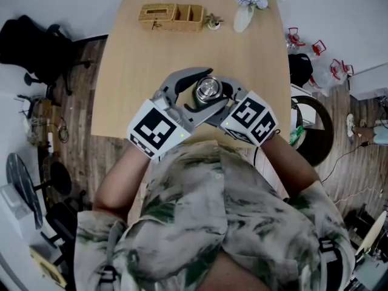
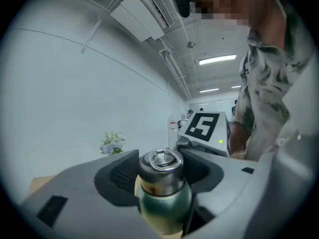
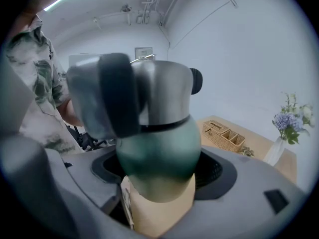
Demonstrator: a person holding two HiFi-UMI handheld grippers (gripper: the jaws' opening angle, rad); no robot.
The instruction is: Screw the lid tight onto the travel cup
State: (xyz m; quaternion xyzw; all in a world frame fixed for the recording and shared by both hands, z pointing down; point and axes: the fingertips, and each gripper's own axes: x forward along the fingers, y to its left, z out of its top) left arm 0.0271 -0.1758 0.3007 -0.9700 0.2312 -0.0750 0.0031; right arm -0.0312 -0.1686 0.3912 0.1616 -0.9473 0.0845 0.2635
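Over the near edge of the tabletop [image 1: 139, 71], the travel cup [image 3: 157, 153] is held between both grippers. The right gripper [image 3: 159, 183] is clamped on the green body, and the left gripper [image 2: 162, 176] is clamped on the steel lid [image 2: 160, 164]. Lid is seated, with only a thin dark seam showing. Tightness can't be judged, so final turns are likely left. Wicker basket [image 1: 171, 16], small plant [image 1: 213, 22] and flower vase [image 1: 245, 11] sit along the far edge, well apart. Only obstruction: the two grippers crowd each other.
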